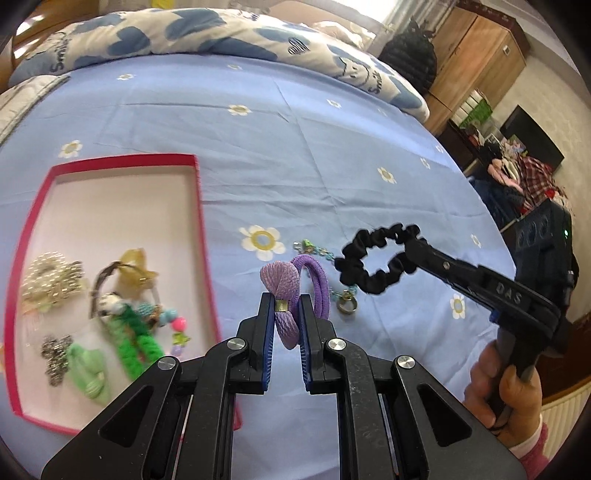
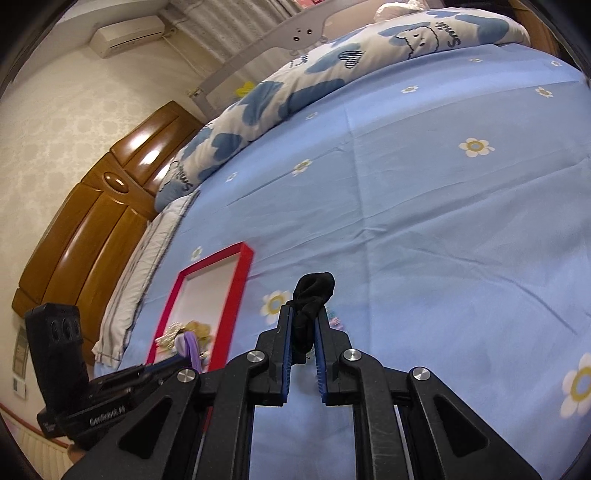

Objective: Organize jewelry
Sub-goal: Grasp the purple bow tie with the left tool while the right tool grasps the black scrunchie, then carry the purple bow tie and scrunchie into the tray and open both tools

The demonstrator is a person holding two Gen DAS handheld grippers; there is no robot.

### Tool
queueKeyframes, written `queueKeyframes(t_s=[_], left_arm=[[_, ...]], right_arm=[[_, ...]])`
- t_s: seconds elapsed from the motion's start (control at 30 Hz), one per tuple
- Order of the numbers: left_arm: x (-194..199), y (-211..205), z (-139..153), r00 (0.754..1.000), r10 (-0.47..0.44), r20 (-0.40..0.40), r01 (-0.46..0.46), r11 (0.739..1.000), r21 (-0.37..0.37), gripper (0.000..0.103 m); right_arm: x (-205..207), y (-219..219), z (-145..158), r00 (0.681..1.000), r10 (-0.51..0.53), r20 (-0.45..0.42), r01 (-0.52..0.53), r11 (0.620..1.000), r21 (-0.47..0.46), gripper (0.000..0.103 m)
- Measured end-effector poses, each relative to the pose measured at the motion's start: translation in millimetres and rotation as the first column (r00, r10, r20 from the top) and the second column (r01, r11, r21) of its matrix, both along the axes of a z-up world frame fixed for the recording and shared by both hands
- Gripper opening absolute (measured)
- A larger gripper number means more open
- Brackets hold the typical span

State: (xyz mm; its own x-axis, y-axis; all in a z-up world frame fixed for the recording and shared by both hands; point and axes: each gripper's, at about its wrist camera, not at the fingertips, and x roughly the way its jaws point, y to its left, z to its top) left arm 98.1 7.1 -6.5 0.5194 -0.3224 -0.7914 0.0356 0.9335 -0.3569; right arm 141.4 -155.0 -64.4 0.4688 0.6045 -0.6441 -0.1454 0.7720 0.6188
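Observation:
My left gripper point(image 1: 286, 301) is shut on a purple hair tie with a mesh bow point(image 1: 284, 295), held above the blue bedsheet just right of the red-rimmed box point(image 1: 201, 221). My right gripper point(image 2: 306, 314) is shut on a black scrunchie point(image 2: 312, 295); in the left wrist view the scrunchie point(image 1: 373, 258) hangs from the right gripper's fingers point(image 1: 424, 251), lifted over the sheet. A beaded chain with a metal ring point(image 1: 347, 304) lies on the sheet under both. The box holds a pearl piece point(image 1: 50, 280), green hair ties point(image 1: 133, 343) and other jewelry.
The blue flowered bedsheet point(image 1: 295, 147) spreads all around. A rolled quilt point(image 1: 221, 33) lies at the far edge, with a pillow point(image 2: 136, 280) at the head. The box point(image 2: 212, 291) shows left in the right wrist view. Wooden wardrobe point(image 1: 476, 55) and clutter stand beyond the bed.

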Motion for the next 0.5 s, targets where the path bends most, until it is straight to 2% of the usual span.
queueKeyframes(t_s=[0.5], left_arm=[[-27.2, 51.4, 4.5, 0.993, 0.115, 0.012, -0.115, 0.993, -0.016, 0.01]], right_arm=[[-24.9, 45.7, 19.0, 0.997, 0.079, 0.027, -0.079, 0.997, 0.019, 0.01]])
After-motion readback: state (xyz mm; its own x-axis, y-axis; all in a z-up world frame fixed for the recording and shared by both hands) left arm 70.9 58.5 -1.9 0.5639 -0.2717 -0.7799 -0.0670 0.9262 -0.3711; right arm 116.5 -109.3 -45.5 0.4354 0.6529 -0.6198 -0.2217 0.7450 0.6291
